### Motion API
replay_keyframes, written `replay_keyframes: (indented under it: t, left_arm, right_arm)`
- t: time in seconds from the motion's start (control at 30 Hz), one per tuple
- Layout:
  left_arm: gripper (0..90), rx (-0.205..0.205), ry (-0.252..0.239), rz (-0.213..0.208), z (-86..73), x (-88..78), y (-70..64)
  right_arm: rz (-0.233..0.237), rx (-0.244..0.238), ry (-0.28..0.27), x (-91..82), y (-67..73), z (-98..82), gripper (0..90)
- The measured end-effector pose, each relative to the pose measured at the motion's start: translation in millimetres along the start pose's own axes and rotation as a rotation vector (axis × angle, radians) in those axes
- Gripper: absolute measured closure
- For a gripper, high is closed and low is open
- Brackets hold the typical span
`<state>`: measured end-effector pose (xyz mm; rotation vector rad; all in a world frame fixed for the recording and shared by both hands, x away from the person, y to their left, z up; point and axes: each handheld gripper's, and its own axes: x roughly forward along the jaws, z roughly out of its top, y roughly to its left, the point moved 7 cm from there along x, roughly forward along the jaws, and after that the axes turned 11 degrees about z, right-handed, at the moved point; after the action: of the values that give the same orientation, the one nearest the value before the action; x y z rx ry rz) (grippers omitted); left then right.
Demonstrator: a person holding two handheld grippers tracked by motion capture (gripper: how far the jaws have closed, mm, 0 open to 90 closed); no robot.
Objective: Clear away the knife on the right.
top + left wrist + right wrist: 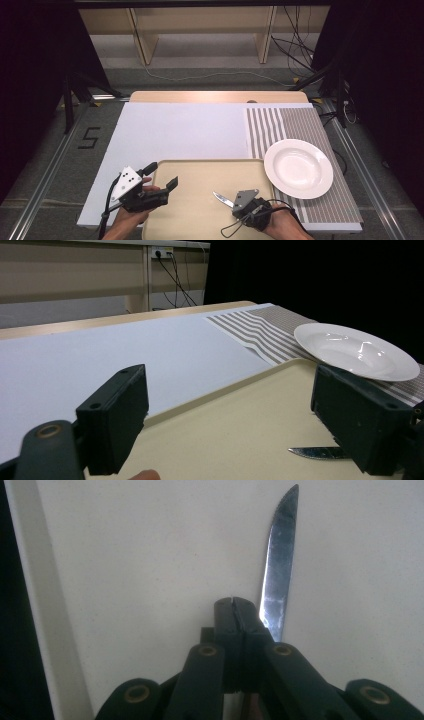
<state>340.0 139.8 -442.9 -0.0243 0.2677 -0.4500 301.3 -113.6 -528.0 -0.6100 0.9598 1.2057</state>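
Smooth beige tray (200,210), left gripper (159,176) wide open, right gripper (235,204) clamped — steel knife (223,199) blade.

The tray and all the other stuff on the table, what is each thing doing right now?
Tray: flat on the table, with the knife over it.
Knife: blade sticks out from the right gripper, over the tray.
Plate: upright, empty, on the striped placemat.
Right gripper: jaws closed, knife blade alongside them.
Left gripper: jaws open, holding nothing.

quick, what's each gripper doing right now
Left gripper: open, holding nothing, over the tray.
Right gripper: closed on the knife.
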Motion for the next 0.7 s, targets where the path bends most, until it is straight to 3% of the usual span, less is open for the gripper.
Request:
replay_keyframes:
  t: [0.5,0.7]
  left_arm:
    - [15.1,0.000,0.000,-0.001,0.2,-0.4,0.1]
    - [15.1,-0.001,0.001,0.000,0.4,-0.7,0.5]
  right_arm:
    - [-0.015,0.027,0.015,-3.1,-5.4,-4.4,90.0]
    - [-0.023,0.039,0.046,-6.8,-6.3,-8.5,90.0]
